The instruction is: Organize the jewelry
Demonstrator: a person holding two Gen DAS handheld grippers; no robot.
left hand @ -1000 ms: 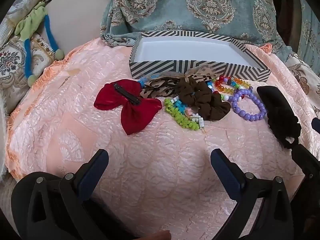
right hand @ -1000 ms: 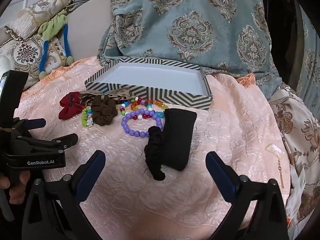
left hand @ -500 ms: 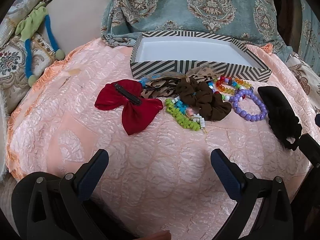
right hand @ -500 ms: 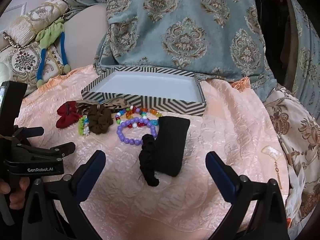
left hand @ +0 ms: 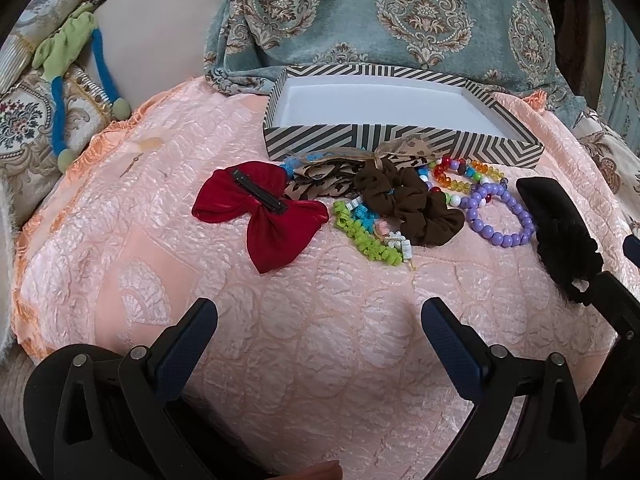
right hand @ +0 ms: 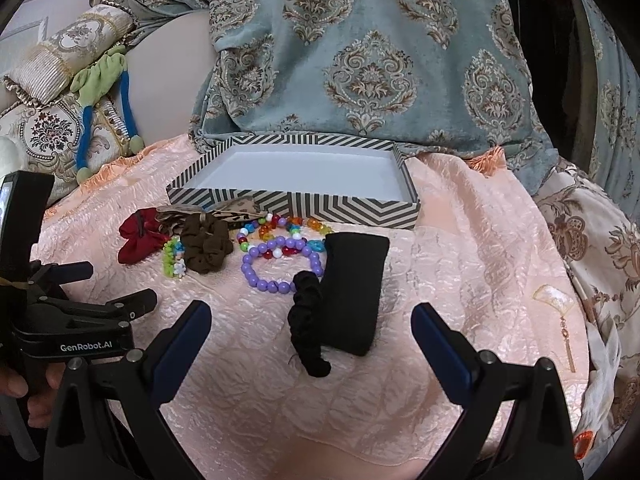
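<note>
A striped box point(left hand: 400, 142) point(right hand: 296, 206) with a white inside stands at the back of the pink cloth. In front of it lie a red bow point(left hand: 260, 216) point(right hand: 138, 240), a brown scrunchie point(left hand: 412, 208) point(right hand: 206, 246), a green bead band point(left hand: 368, 240), a purple bead bracelet point(left hand: 500, 216) point(right hand: 276, 268), coloured beads point(left hand: 460, 176), a black pouch point(right hand: 354, 292) point(left hand: 548, 208) and a black scrunchie point(right hand: 308, 332) point(left hand: 572, 264). My left gripper point(left hand: 318, 328) is open, well short of the bow. My right gripper point(right hand: 310, 332) is open, its fingers either side of the black scrunchie's near end.
A patterned teal fabric point(right hand: 360, 60) hangs behind the box. Ornate cushions point(left hand: 24, 120) with a green and blue cord point(left hand: 60, 80) sit at the left. The pink quilted cloth point(left hand: 320, 360) drops away at its rounded edges. A hand holds the left gripper's handle point(right hand: 68, 340).
The right wrist view has shifted: the box and pile now sit slightly lower and nearer than half a second ago. The left wrist view is nearly unchanged. Both grippers stay open.
</note>
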